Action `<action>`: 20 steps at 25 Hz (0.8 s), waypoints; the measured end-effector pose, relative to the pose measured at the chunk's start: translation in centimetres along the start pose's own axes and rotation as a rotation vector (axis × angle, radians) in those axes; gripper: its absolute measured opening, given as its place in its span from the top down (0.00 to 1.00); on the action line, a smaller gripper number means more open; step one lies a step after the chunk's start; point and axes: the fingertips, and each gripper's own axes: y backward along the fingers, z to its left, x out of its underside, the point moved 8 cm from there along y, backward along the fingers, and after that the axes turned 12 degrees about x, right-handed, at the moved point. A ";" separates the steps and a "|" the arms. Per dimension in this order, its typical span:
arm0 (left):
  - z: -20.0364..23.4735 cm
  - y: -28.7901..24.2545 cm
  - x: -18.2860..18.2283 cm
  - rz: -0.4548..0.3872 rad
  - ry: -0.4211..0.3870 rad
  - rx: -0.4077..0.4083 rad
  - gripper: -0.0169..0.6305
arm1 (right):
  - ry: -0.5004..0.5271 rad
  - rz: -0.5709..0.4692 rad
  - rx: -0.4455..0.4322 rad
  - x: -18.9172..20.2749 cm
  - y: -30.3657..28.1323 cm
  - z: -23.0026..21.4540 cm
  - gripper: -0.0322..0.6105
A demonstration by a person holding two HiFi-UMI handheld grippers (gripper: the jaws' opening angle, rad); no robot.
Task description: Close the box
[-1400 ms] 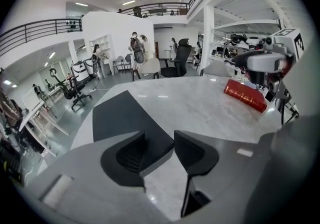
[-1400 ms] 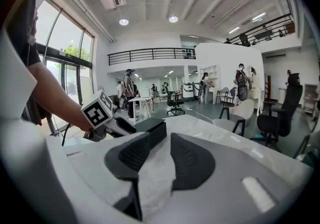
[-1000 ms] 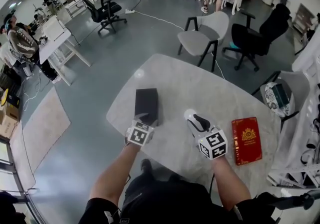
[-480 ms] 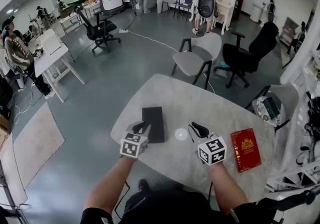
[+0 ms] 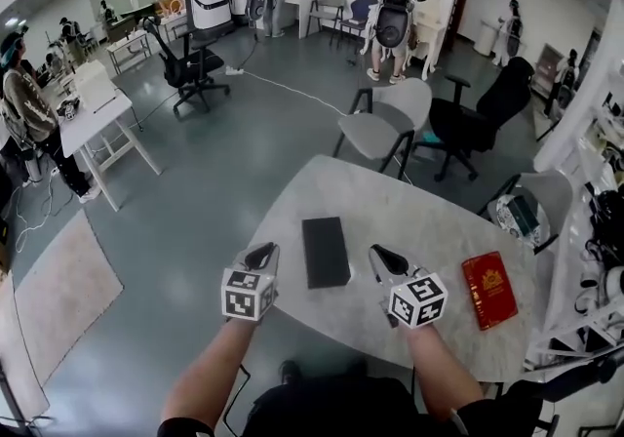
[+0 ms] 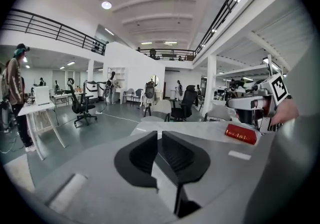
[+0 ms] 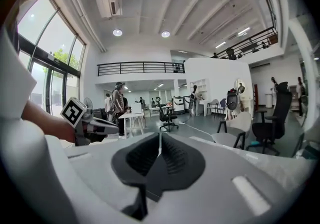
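The black box (image 5: 326, 252) lies flat with its lid down on the marble table (image 5: 429, 220). In the head view my left gripper (image 5: 261, 256) hovers just left of the box and my right gripper (image 5: 382, 258) just right of it, both clear of it. The jaws of both have just been closing with nothing between them. In the left gripper view the left gripper (image 6: 159, 135) shows only a thin slit. The right gripper (image 7: 160, 138) has its pads together. Each gripper also shows in the other's view: the right gripper (image 6: 260, 105) and the left gripper (image 7: 82, 118).
A red book (image 5: 489, 290) lies on the table to the right of my right gripper, also seen as the red book (image 6: 240, 134). A grey chair (image 5: 385, 128) and a black office chair (image 5: 478, 118) stand beyond the table's far edge. People stand further off.
Both grippers have pulled back from the box toward the person and risen. Their jaws, wide apart before, have closed. The left gripper no longer reaches over the box's near end.
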 end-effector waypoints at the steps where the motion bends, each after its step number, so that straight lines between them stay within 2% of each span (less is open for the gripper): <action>1: 0.4 0.8 0.1 -0.011 0.003 -0.002 0.92 | -0.011 -0.002 0.007 0.0 0.1 0.8 0.93; 9: 1.8 5.8 0.9 -0.110 -0.032 0.022 0.93 | -0.052 0.008 0.042 0.6 1.2 5.3 0.95; 12: 1.7 7.2 0.9 -0.138 -0.015 -0.001 0.94 | -0.060 -0.005 0.044 0.7 1.7 5.8 0.95; 16: 0.8 7.9 0.5 -0.174 0.048 -0.048 0.94 | -0.069 -0.050 0.023 0.5 2.5 5.1 0.95; 20: -0.4 7.1 0.0 -0.172 0.032 -0.107 0.94 | -0.065 -0.071 0.006 0.6 2.7 3.4 0.95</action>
